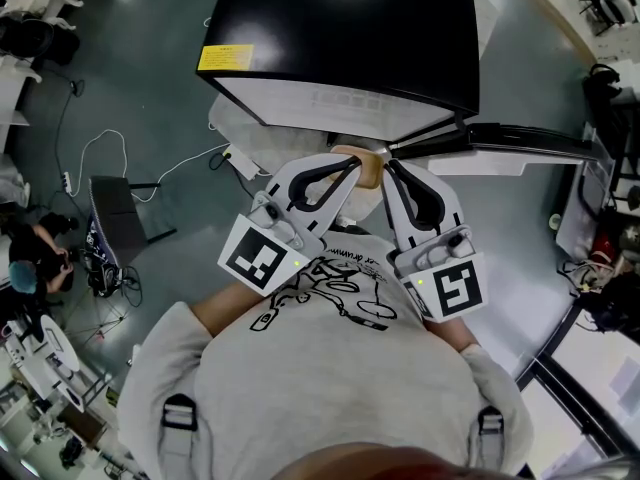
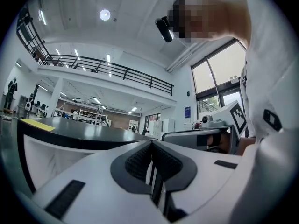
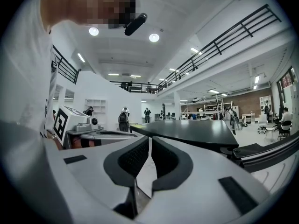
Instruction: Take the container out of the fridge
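fridge (image 1: 340,28) top bears a yellow label (image 1: 225,58), print too small to read.

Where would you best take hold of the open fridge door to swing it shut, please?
Probably the top edge of the door, near its free end away from the fridge, coming down with the right gripper, jaws opened: it stands swung out rightward, that edge exposed and narrow.

fridge (image 1: 350,38) interior hidden, top edge cropped
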